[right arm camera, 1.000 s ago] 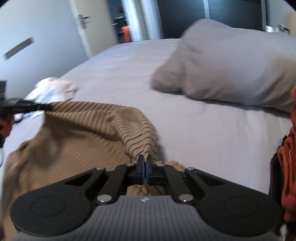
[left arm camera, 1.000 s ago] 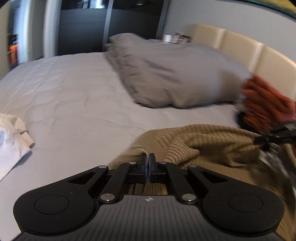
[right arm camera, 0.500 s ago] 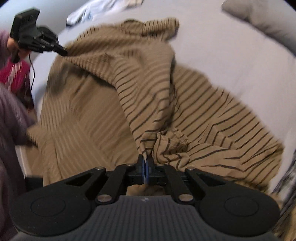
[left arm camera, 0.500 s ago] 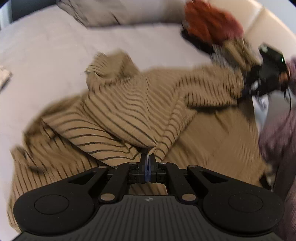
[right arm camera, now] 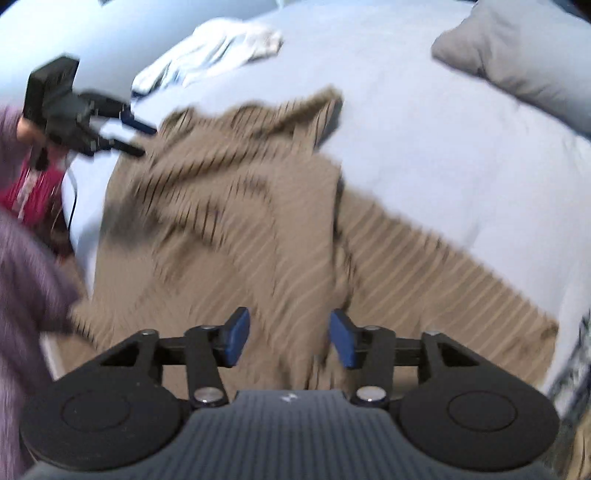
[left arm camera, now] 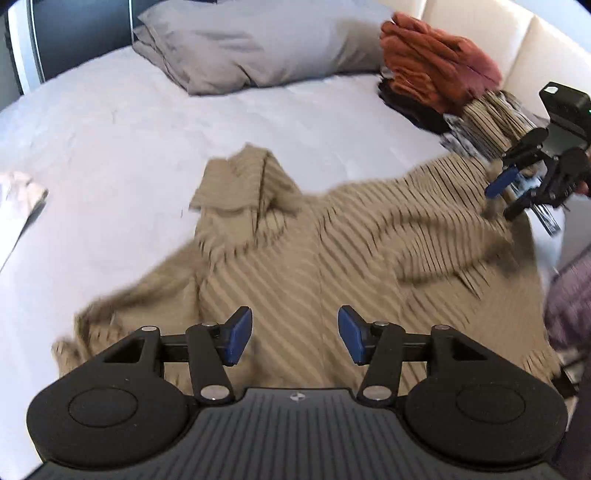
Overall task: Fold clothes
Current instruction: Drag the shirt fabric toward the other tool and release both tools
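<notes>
A tan sweater with thin dark stripes point(left arm camera: 332, 251) lies spread and rumpled on the pale bed sheet point(left arm camera: 110, 122), one sleeve folded up toward the pillow. My left gripper point(left arm camera: 295, 334) hovers over its near edge with the jaws opening; no cloth sits between the blue pads. In the right wrist view the same sweater point(right arm camera: 240, 229) fills the middle, and my right gripper point(right arm camera: 288, 338) is above it, jaws also opening and pressing on nothing. Each gripper shows in the other's view: the right gripper point(left arm camera: 504, 199) at the sweater's right edge, the left gripper point(right arm camera: 142, 140) at its upper left corner.
A grey pillow point(left arm camera: 251, 48) lies at the head of the bed. A stack of rust-orange and dark clothes point(left arm camera: 436, 62) sits by the cream headboard point(left arm camera: 517, 33). A white garment point(right arm camera: 221, 48) is crumpled beyond the sweater. A person's purple sleeve point(right arm camera: 26, 266) is at the left.
Both grippers were shut on pinches of the sweater and have let go; their jaws now stand apart. The sweater has dropped and lies spread out on the bed.
</notes>
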`<state>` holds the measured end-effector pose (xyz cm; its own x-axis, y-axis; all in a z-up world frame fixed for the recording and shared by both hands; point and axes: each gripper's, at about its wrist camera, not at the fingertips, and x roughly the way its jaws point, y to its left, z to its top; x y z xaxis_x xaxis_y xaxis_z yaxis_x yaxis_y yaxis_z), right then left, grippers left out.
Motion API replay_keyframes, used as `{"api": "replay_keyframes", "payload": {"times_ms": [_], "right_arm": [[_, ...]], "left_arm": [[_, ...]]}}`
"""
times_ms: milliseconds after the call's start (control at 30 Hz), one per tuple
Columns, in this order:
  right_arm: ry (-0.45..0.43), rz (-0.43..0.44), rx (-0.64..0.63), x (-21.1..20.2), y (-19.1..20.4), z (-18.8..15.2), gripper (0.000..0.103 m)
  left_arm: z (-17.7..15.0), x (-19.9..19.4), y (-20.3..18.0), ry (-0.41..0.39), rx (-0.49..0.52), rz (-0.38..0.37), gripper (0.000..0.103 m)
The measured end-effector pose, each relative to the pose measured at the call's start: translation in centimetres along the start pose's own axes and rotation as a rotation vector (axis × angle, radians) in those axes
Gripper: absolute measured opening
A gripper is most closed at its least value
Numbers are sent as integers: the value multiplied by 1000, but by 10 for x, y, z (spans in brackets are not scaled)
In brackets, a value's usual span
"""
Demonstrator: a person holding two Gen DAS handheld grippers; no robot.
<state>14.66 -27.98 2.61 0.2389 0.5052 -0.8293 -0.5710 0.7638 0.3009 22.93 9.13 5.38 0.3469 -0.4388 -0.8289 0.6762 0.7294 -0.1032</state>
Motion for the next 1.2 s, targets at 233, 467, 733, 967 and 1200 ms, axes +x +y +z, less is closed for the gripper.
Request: {"api": "replay_keyframes", "payload": {"times_ms": [233, 467, 733, 967, 1200], "right_arm": [[-54, -91, -11, 57, 13, 36, 59], [-129, 47, -52, 53, 21, 35, 5], [31, 330, -261, 38, 69, 2, 5], [311, 416, -430, 56, 118, -43, 9], [124, 239, -309, 30, 102, -27, 17]], "left_arm": [[4, 59, -26, 83, 119, 124, 50], [-15, 46, -21, 46, 111, 55, 0], [-51, -4, -28, 78, 175, -207, 0], [-97, -2, -54, 326, 250, -352, 0], [-77, -20, -32, 227, 161, -268, 39]]}}
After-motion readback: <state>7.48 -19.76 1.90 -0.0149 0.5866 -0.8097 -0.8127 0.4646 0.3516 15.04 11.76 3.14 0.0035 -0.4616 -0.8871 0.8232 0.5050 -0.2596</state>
